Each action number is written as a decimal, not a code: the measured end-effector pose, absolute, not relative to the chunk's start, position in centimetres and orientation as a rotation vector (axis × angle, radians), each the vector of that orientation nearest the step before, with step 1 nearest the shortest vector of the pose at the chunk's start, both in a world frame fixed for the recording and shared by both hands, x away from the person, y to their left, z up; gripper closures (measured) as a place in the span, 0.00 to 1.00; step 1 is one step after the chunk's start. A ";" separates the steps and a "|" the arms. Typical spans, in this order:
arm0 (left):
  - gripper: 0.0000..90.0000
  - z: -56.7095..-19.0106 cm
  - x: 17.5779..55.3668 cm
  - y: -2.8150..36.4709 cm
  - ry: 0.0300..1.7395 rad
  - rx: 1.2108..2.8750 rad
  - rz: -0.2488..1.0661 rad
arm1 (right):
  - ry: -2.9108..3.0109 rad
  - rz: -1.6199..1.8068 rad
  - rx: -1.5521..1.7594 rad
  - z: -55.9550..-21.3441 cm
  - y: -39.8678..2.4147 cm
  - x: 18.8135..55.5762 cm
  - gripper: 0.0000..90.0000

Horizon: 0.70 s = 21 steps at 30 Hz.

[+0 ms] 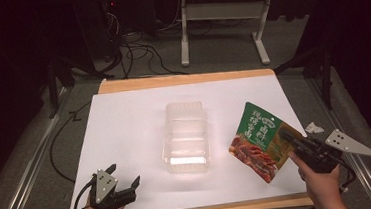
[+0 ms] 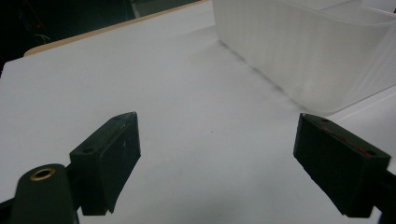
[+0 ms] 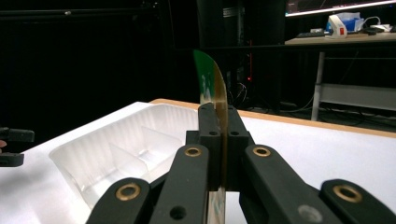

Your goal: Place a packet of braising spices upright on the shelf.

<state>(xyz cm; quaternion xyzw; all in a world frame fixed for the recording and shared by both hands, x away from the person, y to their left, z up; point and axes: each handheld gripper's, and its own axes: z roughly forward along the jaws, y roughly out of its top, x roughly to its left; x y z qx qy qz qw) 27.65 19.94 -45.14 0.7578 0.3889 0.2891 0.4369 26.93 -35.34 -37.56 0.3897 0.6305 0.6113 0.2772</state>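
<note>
In a dark room, the white-covered counter (image 1: pixel 126 139) carried a clear tray (image 1: pixel 186 134); right tongs (image 1: pixel 287 137) gripped a green-and-red snack pouch (image 1: pixel 256 139), left tongs (image 1: pixel 124 177) stood open.

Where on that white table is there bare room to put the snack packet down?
The widest bare patch is left of the clear plastic tray, up to the white sheet's left edge. Another runs behind the tray to the far wooden edge. The near right is crowded: the right gripper holds the snack packet there. The left gripper sits at the near left.
</note>
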 end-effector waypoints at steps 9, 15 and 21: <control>0.17 -45.2 27.7 19.9 0.964 1.887 0.718 | 1.673 1.622 1.009 -36.7 -35.0 27.0 1.00; 0.17 -45.2 27.7 19.8 0.962 1.890 0.720 | 1.662 1.600 0.992 -36.2 -35.2 27.1 1.00; 0.17 -45.3 27.7 19.8 0.962 1.891 0.719 | 1.654 1.613 0.998 -35.8 -34.9 27.4 1.00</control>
